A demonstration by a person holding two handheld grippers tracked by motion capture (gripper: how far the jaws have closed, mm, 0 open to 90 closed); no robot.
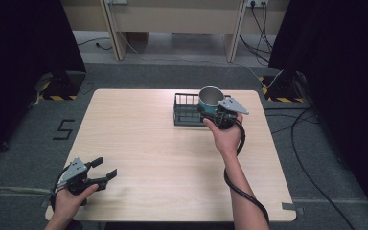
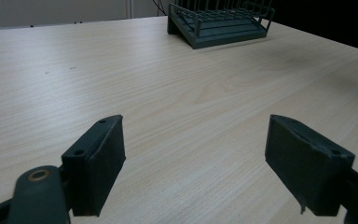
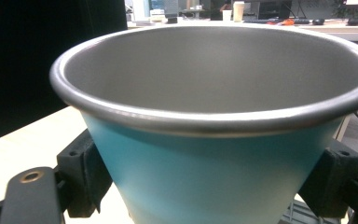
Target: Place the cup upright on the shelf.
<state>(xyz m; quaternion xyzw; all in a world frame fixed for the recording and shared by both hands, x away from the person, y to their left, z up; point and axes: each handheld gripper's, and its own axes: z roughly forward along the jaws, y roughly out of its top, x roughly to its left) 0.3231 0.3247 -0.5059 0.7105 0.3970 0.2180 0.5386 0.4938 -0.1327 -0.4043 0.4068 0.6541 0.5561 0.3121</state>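
A teal cup [image 1: 210, 99] with a steel rim and bare metal inside is held upright above the right end of a dark wire rack [image 1: 187, 109]. My right gripper [image 1: 216, 114] is shut on the cup's lower wall. In the right gripper view the cup [image 3: 214, 154] sits between the two jaws, its mouth open and empty. My left gripper [image 1: 104, 168] rests near the table's front left corner, open, with nothing between its jaws. In the left gripper view its gripper [image 2: 193, 165] points over bare wood toward the rack [image 2: 221, 23].
The light wooden table [image 1: 148, 158] ends close to the left hand at the front and left edges. Black cables [image 1: 306, 143] lie on the grey floor to the right. Dark curtains stand on both sides, and table legs [image 1: 117, 43] rise beyond the far edge.
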